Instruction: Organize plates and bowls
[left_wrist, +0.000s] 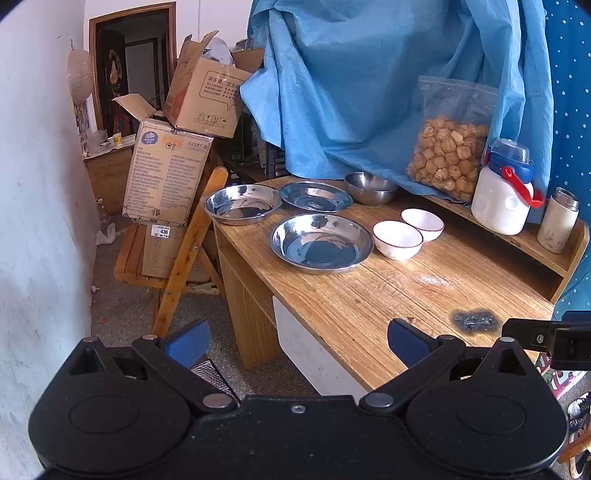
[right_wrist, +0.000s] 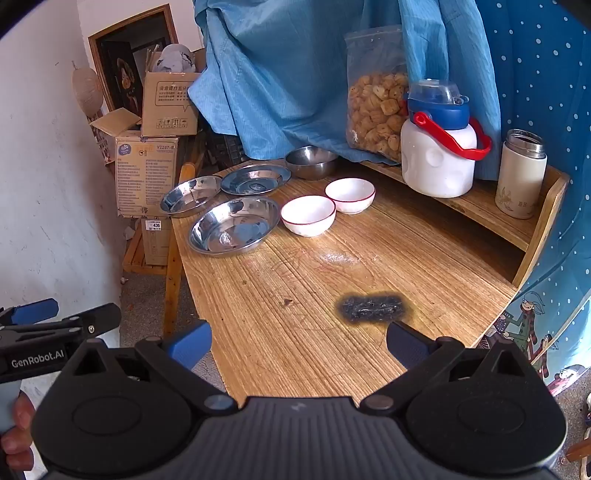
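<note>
Here, both tongs (left_wrist: 297, 341) (right_wrist: 297, 341) agape, tilted tableward (right_wrist: 295, 295)

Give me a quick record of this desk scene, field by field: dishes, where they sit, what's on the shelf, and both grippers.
surface: wooden desk
steel plates: three, far left part of desk
steel bowl: one, behind the plates
white bowls: two, side by side, red rims
stacked: nothing yet
shelf: white jug, flask, snack bag
left gripper: open, empty
right gripper: open, empty
</note>
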